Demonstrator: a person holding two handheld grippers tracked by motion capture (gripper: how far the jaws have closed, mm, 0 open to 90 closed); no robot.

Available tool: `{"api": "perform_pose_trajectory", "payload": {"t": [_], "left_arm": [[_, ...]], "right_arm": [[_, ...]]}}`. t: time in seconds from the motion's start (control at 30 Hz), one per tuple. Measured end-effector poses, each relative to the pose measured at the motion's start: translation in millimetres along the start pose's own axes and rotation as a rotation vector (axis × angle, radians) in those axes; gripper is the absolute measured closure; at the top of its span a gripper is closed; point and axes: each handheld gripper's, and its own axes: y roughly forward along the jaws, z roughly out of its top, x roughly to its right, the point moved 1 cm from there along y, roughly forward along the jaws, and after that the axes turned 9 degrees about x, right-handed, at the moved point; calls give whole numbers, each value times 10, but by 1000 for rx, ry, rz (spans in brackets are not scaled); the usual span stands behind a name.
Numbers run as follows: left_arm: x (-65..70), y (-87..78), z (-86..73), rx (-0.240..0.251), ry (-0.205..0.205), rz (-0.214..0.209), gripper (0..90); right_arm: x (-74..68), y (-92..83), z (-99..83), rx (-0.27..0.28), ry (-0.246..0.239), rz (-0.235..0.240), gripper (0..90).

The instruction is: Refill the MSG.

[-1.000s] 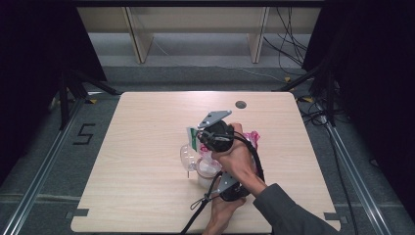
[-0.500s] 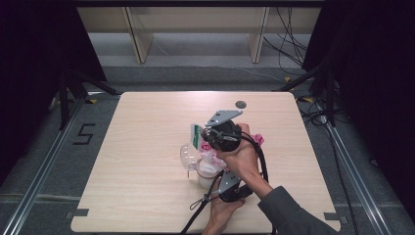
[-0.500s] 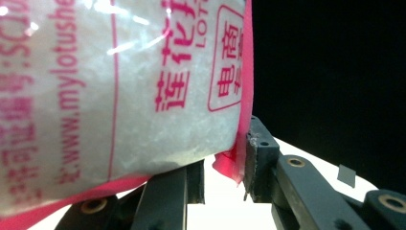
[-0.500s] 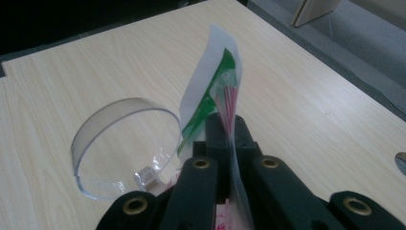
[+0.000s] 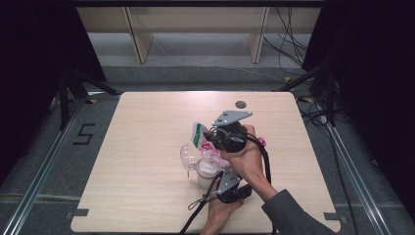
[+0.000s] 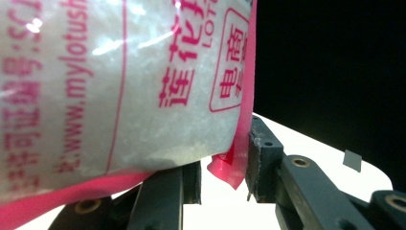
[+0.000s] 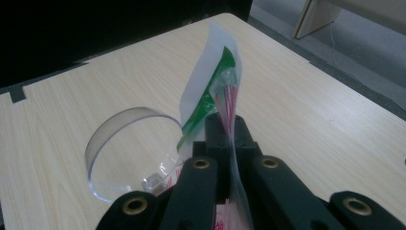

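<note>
The bag (image 5: 208,152), clear plastic with pink print and holding a white powder, hung over the middle of the surface (image 5: 147,147), just at 3 o'clock of a clear cup (image 5: 188,155) whose mouth gaped toward the right gripper's camera. The right gripper (image 5: 205,134) had its fingers together, clamped on the bag's top edge beside the green-and-white strip (image 7: 206,91), and held that edge up. The left gripper (image 5: 222,178) sat at 6 o'clock of the bag, near the person's edge of the surface. Its fingers (image 6: 261,158) had just been opening; in the left gripper view the bag's pink bottom seam lay between them, one finger close beside the seam, but the pads did not look pressed on it.

The step in hand seemed to be the left gripper letting go of the bag's lower end while the right kept the top. Next, the left would likely need a fresh hold, on the bag or on the cup, steady enough that the powder could be tipped toward the cup's mouth without the cup rolling.
</note>
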Motion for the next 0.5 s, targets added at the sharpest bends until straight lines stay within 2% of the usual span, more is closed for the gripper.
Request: {"api": "perform_pose_trajectory", "payload": {"t": [0.1,0.17,0.23,0.5], "left_arm": [[-3,-22,0,-29,2,2,687],[-1,-27,-3,-30,13,-1,687],[-10,-34,-4,-44,21,4,684],[-42,-57,-15,-43,13,12,668]], "right_arm": [[-4,-15,-13,12,22,5,900],[17,-29,-16,13,1,17,900],[13,-56,-19,16,23,8,900],[30,-132,-28,61,46,17,900]]}}
